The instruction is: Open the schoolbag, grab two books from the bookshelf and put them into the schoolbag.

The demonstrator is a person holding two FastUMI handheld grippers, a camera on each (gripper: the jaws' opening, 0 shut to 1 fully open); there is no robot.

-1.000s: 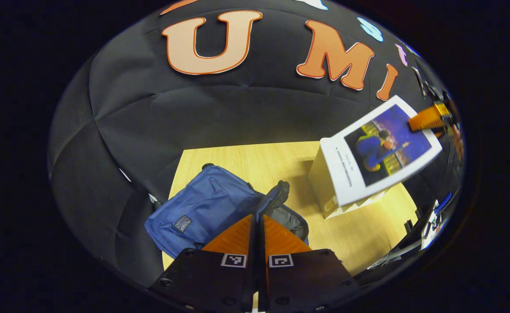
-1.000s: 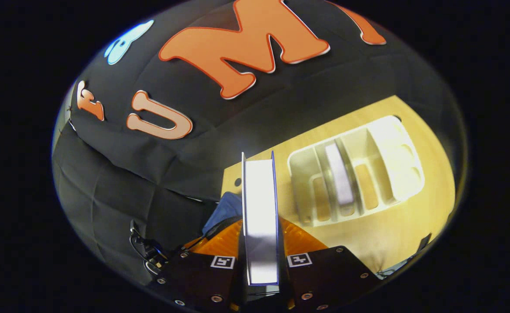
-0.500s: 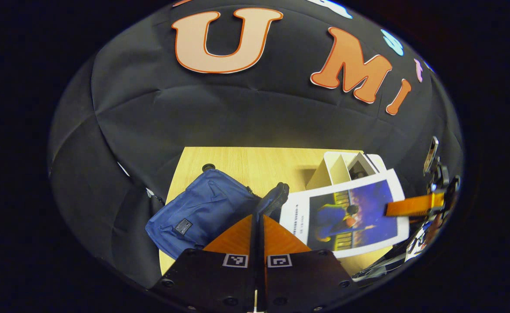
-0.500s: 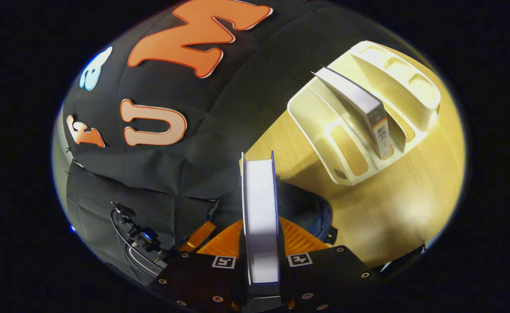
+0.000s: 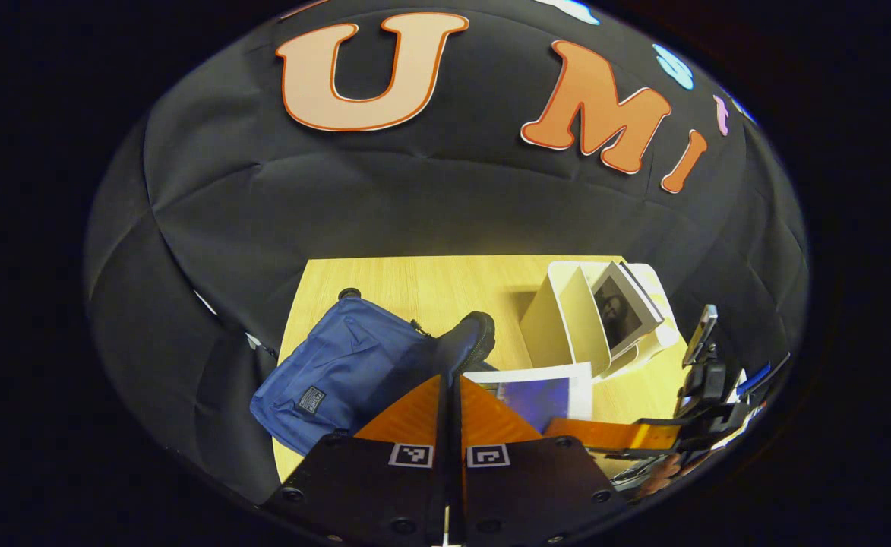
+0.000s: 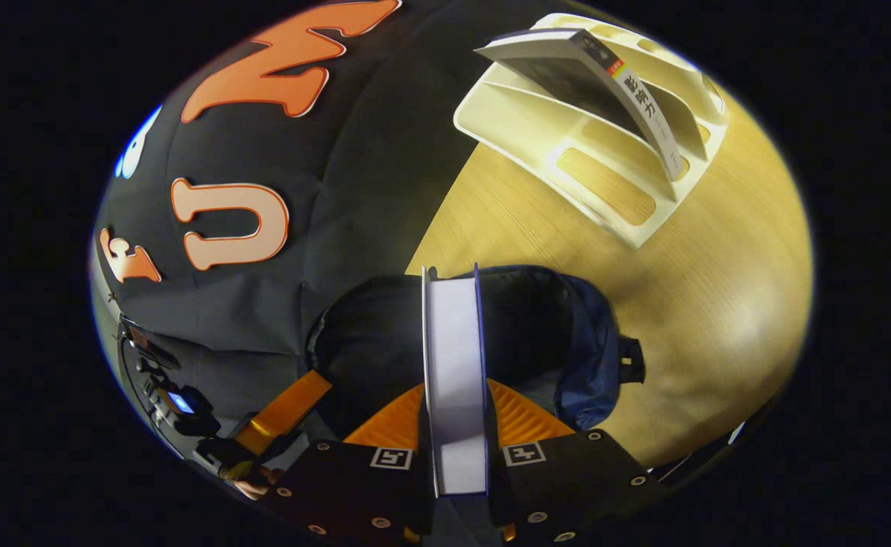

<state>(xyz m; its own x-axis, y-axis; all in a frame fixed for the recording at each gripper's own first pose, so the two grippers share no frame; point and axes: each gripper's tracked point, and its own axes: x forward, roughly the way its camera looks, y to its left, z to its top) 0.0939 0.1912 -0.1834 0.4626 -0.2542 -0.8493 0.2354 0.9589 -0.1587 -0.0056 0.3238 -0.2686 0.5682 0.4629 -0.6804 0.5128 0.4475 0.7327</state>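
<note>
Wood table (image 6: 688, 289); right gripper (image 6: 454, 410) clamps book (image 6: 454, 380) over schoolbag (image 6: 559, 327).

left hand-held gripper (image 5: 451, 391) closed, right hand-held gripper (image 6: 454, 403) clamped, lower

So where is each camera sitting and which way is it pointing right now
Left gripper view: rides on the left tongs, facing forward and down at the blue schoolbag and shelf; its own fingers show pressed together, with the right tongs beside them.
Right gripper view: rides on the right tongs, looking down into the open schoolbag; its fingers clamp a book.
Both show the schoolbag, the shelf, the book still in it and the wooden table.
</note>
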